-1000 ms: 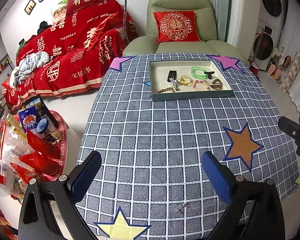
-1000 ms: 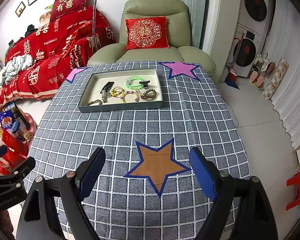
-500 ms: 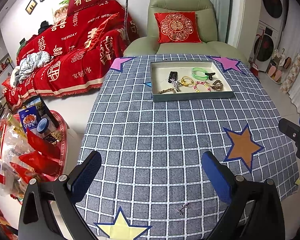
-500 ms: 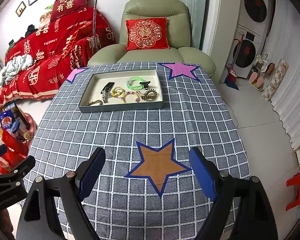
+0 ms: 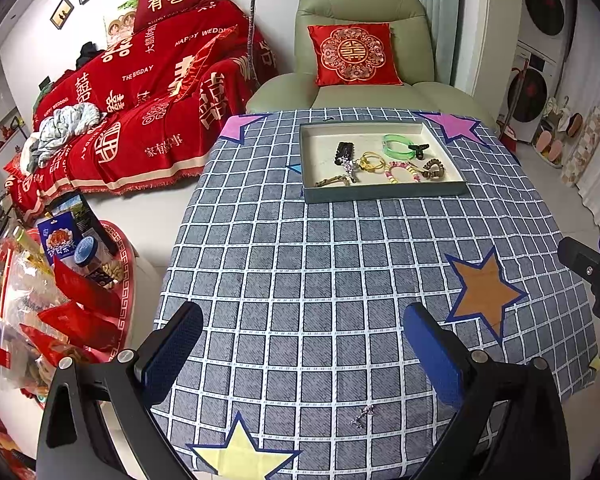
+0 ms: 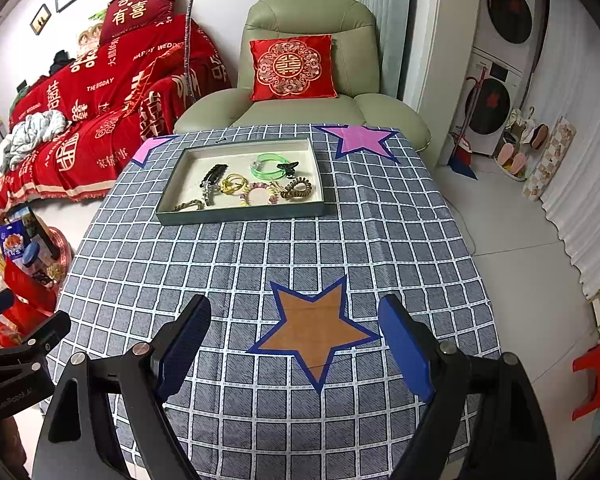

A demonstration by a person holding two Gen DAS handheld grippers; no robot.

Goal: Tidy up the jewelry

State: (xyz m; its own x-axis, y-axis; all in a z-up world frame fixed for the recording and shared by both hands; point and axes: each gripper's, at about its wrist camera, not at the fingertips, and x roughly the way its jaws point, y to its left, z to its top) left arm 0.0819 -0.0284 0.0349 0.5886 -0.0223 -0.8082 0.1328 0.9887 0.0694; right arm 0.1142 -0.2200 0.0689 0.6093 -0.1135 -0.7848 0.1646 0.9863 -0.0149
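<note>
A shallow grey tray (image 5: 384, 194) (image 6: 240, 216) stands at the far end of the checked tablecloth. It holds a green bangle (image 5: 396, 146) (image 6: 266, 166), a black clip (image 5: 418, 150), yellow rings (image 5: 372, 162), a bead bracelet (image 5: 402, 172), a brown coil tie (image 6: 298, 190) and a dark hair clip (image 6: 214, 176). A small silver piece (image 5: 362, 416) lies loose on the cloth near the front edge, just ahead of my left gripper (image 5: 304, 344), which is open and empty. My right gripper (image 6: 294, 342) is open and empty above the orange star (image 6: 314, 330).
A green armchair (image 6: 312, 80) with a red cushion stands behind the table. A red-draped sofa (image 5: 140, 92) is at the left. A low red stand with snack packs (image 5: 60, 280) is beside the table's left edge. Washing machines (image 6: 500, 60) stand at the right.
Both views have crept slightly back and up; the tray sits a little lower in the frames. Both grippers remain open and empty.
</note>
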